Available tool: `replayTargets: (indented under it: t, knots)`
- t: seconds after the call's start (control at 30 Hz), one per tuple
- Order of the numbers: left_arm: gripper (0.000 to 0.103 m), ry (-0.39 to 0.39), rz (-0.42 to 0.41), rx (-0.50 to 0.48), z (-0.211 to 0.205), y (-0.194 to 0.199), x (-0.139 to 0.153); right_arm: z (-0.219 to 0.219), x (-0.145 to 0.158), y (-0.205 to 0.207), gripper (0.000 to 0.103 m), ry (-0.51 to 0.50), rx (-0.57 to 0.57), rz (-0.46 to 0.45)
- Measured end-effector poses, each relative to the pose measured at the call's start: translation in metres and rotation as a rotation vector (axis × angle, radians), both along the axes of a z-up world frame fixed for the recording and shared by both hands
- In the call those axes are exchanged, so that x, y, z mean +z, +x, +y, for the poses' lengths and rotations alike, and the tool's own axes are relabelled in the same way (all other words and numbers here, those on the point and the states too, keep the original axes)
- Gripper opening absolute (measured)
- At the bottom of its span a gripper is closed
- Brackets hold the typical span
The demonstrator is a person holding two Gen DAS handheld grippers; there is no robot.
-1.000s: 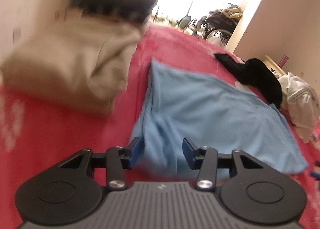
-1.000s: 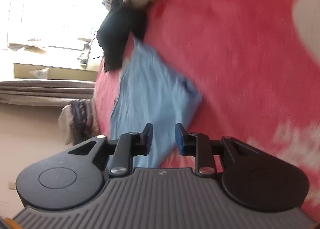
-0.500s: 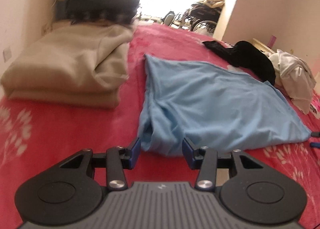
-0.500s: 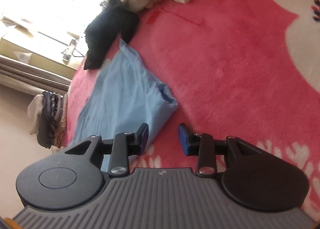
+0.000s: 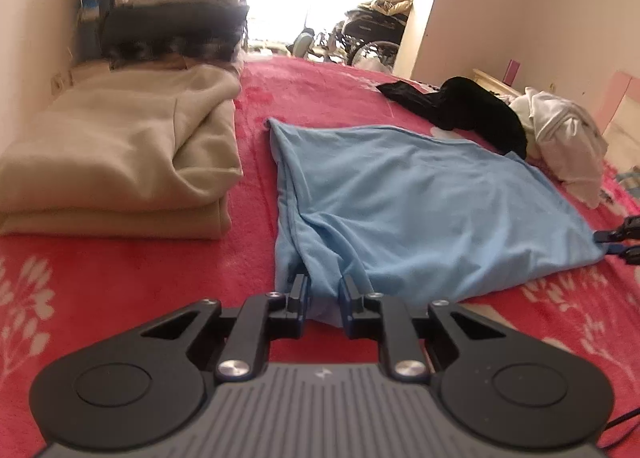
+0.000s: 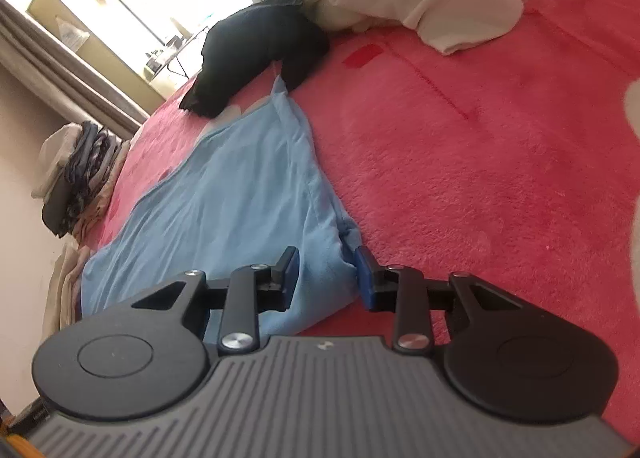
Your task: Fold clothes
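A light blue garment (image 5: 420, 202) lies spread flat on the red floral blanket (image 5: 140, 282); it also shows in the right wrist view (image 6: 224, 210). My left gripper (image 5: 323, 290) is open, its jaws straddling the garment's near left corner, with cloth between the fingertips. My right gripper (image 6: 326, 264) is open around the garment's near right corner; its tips also show at the far right of the left wrist view (image 5: 618, 240).
A folded beige garment (image 5: 120, 154) lies left of the blue one, with a stack of dark and beige clothes (image 5: 176, 22) behind it. A black garment (image 5: 472, 110) and a white garment (image 5: 564, 138) lie at the far right. The blanket (image 6: 480, 138) extends right.
Both grippers have moved forward and down to the blue garment's near corners. The left jaws have narrowed around the cloth; the right jaws have widened.
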State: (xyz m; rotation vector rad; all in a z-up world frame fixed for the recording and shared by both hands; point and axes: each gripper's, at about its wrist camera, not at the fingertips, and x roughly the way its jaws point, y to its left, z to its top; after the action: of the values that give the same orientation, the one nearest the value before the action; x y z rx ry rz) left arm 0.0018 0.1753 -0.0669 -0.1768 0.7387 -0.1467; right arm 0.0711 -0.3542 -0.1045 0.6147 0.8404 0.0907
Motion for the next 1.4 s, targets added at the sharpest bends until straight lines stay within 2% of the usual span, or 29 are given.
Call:
replayTargets:
  t: [0.07, 0.1, 0.13, 0.2, 0.3, 0.37, 0.47, 0.53, 0.57, 0.67, 0.73, 0.8, 0.87, 0.97, 1.0, 1.1, 1.17, 1.2, 1.27, 1.3, 1.37, 1.4]
  knots:
    - [0.009, -0.012, 0.008, -0.008, 0.002, 0.002, -0.003, -0.003, 0.000, -0.002, 0.028, 0.025, 0.007, -0.003]
    - [0.005, -0.011, 0.007, -0.012, 0.001, 0.002, -0.004, -0.004, -0.001, -0.002, 0.023, 0.026, 0.010, 0.003]
    - [0.004, -0.011, 0.006, -0.016, 0.000, 0.003, -0.005, -0.004, -0.002, -0.002, 0.008, 0.023, 0.013, 0.011]
    - [0.004, -0.044, -0.014, -0.014, 0.002, 0.002, 0.003, -0.004, -0.004, -0.001, 0.003, 0.013, 0.016, 0.025]
    - [0.003, -0.114, -0.073, 0.010, 0.016, -0.007, 0.029, -0.006, 0.010, -0.005, 0.002, 0.000, 0.007, -0.021]
    - [0.003, -0.148, -0.068, 0.031, 0.028, -0.010, 0.033, -0.013, 0.019, -0.010, 0.002, 0.039, -0.015, -0.056]
    - [0.003, -0.147, 0.010, 0.071, 0.044, -0.008, 0.013, -0.019, 0.010, -0.013, 0.002, 0.053, -0.028, -0.025]
    - [0.003, -0.180, 0.053, 0.093, 0.050, -0.006, 0.002, -0.022, -0.001, -0.014, 0.002, 0.073, -0.046, 0.002]
    - [0.003, -0.178, 0.044, 0.083, 0.050, -0.007, 0.004, -0.024, -0.006, -0.015, 0.002, 0.083, -0.055, 0.016]
    - [0.003, -0.148, -0.014, 0.031, 0.047, -0.010, 0.017, -0.028, 0.002, -0.020, 0.002, 0.106, -0.065, -0.031]
    - [0.004, -0.097, 0.018, 0.010, 0.046, -0.006, 0.009, -0.030, 0.004, -0.020, 0.002, 0.093, -0.063, -0.031]
    - [0.004, -0.044, 0.076, -0.011, 0.044, 0.001, -0.005, -0.030, -0.005, -0.016, 0.002, 0.069, -0.054, 0.015]
    - [0.005, -0.037, 0.100, -0.005, 0.044, 0.003, -0.012, -0.029, -0.014, -0.012, 0.002, 0.057, -0.043, 0.037]
    - [0.011, -0.048, 0.107, 0.083, 0.056, -0.002, -0.009, -0.034, -0.016, -0.013, 0.003, 0.102, -0.075, 0.042]
    - [0.016, -0.052, 0.109, 0.115, 0.060, -0.004, -0.008, -0.037, -0.017, -0.016, 0.004, 0.126, -0.095, 0.045]
    - [0.022, -0.108, 0.117, 0.218, 0.083, -0.017, 0.002, -0.049, -0.016, -0.027, 0.011, 0.211, -0.188, 0.053]
    - [0.026, -0.169, 0.104, 0.230, 0.088, -0.026, 0.010, -0.056, -0.012, -0.038, 0.013, 0.259, -0.248, 0.049]
    - [0.029, -0.222, 0.109, 0.218, 0.088, -0.029, 0.012, -0.056, -0.010, -0.042, 0.014, 0.284, -0.250, 0.043]
    - [0.043, -0.352, 0.135, 0.178, 0.080, -0.030, 0.008, -0.051, -0.006, -0.049, 0.019, 0.333, -0.238, 0.041]
    - [0.052, -0.423, 0.155, 0.152, 0.070, -0.028, 0.003, -0.043, -0.007, -0.049, 0.026, 0.365, -0.217, 0.057]
    - [0.054, -0.529, 0.193, 0.109, 0.046, -0.019, -0.012, -0.024, -0.011, -0.048, 0.033, 0.436, -0.170, 0.094]
    - [0.055, -0.546, 0.213, 0.100, 0.034, -0.012, -0.020, -0.014, -0.014, -0.046, 0.036, 0.470, -0.149, 0.117]
